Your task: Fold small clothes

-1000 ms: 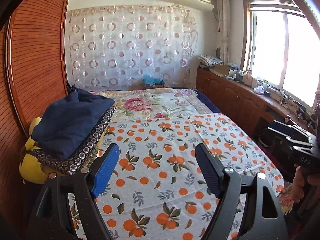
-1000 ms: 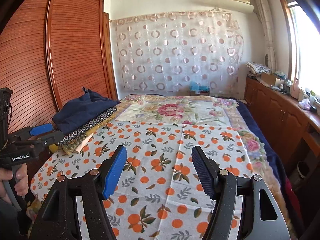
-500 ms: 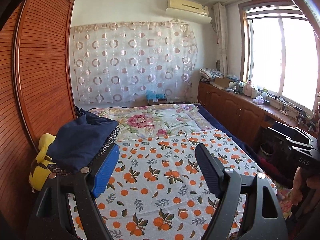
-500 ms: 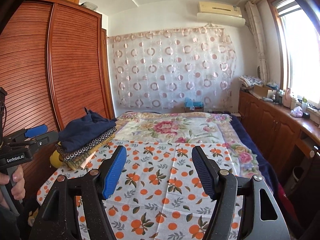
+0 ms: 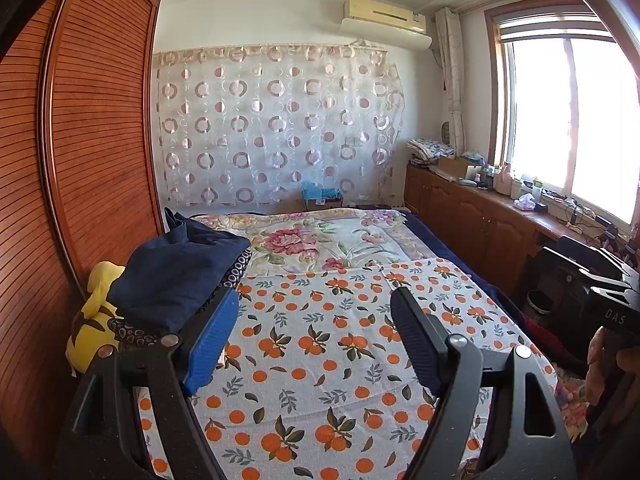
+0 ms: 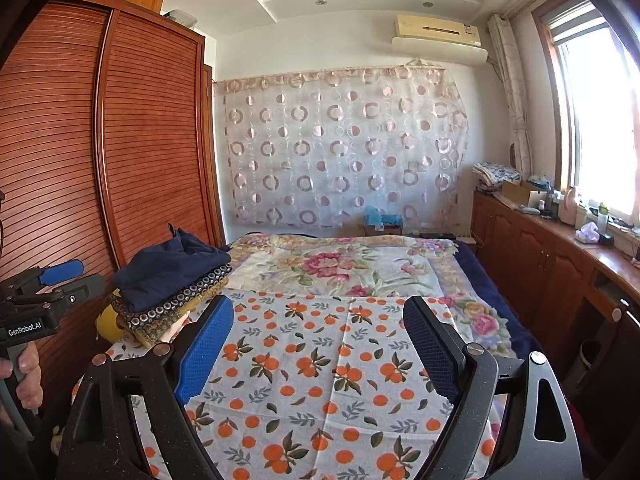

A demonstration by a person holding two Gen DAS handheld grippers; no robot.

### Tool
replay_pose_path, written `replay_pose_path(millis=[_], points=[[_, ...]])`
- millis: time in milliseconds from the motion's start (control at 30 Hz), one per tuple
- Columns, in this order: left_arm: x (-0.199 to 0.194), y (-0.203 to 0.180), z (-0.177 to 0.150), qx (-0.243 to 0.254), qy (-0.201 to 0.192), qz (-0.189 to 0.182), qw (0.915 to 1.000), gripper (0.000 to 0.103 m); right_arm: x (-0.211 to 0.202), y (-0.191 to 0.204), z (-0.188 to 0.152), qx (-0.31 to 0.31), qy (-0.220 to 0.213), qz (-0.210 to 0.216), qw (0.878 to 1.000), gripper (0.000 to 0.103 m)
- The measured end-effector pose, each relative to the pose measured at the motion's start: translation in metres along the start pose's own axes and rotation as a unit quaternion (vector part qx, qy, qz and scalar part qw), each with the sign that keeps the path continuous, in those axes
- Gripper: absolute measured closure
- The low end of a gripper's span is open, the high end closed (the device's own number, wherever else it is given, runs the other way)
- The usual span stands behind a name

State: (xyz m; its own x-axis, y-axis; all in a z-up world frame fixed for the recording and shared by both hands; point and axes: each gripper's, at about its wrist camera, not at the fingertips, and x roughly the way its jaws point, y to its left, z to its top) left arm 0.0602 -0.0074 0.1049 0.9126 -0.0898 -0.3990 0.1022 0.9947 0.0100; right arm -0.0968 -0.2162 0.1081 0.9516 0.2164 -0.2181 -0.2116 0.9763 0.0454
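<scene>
The left gripper [image 6: 60,280] body carries the white label "GenRobot.AI", seen in the right wrist view. The right gripper [image 5: 600,276] body carries the letters "DAS", seen in the left wrist view.

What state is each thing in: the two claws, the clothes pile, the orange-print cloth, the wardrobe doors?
Left claw: open, nothing between its fingers.
Right claw: open, has just been opening wider, holds nothing.
Clothes pile: folded, stacked by the wardrobe.
Orange-print cloth: spread flat on the bed.
Wardrobe doors: shut.
</scene>
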Motion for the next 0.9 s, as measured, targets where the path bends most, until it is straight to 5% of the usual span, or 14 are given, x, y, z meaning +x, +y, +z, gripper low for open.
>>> replay_pose_path(millis=[900], points=[[0.0007, -0.0007, -0.0012, 0.0, 0.002, 0.002, 1.0, 0.024, 0.0006, -0.0083, 0.0003, 0.0, 0.003, 0.003, 1.0, 0.015]])
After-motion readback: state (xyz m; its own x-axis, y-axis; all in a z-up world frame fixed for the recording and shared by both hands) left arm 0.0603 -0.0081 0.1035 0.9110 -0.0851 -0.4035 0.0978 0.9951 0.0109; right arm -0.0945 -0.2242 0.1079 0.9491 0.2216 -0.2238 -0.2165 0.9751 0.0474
